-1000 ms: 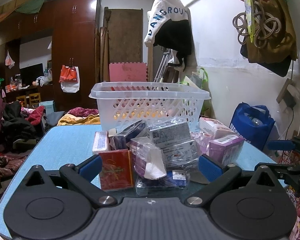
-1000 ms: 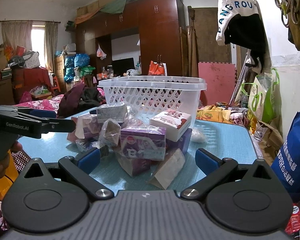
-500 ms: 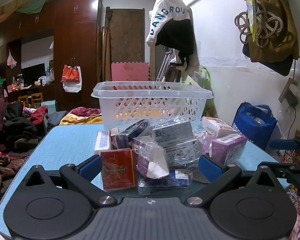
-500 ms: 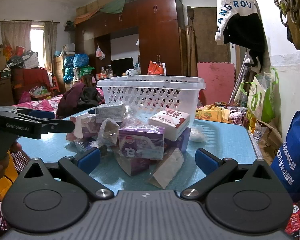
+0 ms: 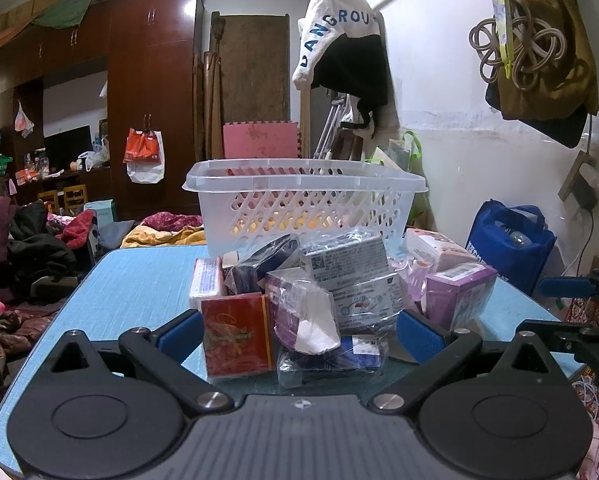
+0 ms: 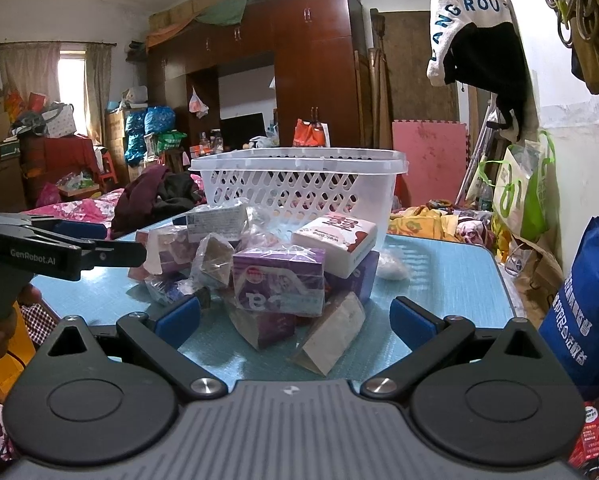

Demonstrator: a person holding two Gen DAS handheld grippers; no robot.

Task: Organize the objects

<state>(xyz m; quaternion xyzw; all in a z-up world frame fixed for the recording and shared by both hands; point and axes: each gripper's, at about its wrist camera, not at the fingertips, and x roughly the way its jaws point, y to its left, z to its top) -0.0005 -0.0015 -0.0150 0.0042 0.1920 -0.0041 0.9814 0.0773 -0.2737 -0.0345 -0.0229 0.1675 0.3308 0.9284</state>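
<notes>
A pile of small wrapped boxes and packets lies on the blue table (image 5: 139,280) in front of a white lattice basket (image 5: 303,204). In the left wrist view a red box (image 5: 235,332) stands at the near edge of the pile, beside a purple packet (image 5: 299,316). My left gripper (image 5: 299,334) is open and empty, its fingers level with the red box and a clear packet. In the right wrist view a purple box (image 6: 279,280) and a white box (image 6: 335,240) top the pile before the basket (image 6: 299,188). My right gripper (image 6: 295,318) is open and empty just short of the pile.
The left gripper shows at the left of the right wrist view (image 6: 59,248). A blue bag (image 6: 583,300) stands right of the table. Clothes hang on the right wall. A wardrobe (image 5: 151,100) and cluttered furniture stand behind.
Both views shift very slightly; the pile and basket have not moved, and both grippers stay open.
</notes>
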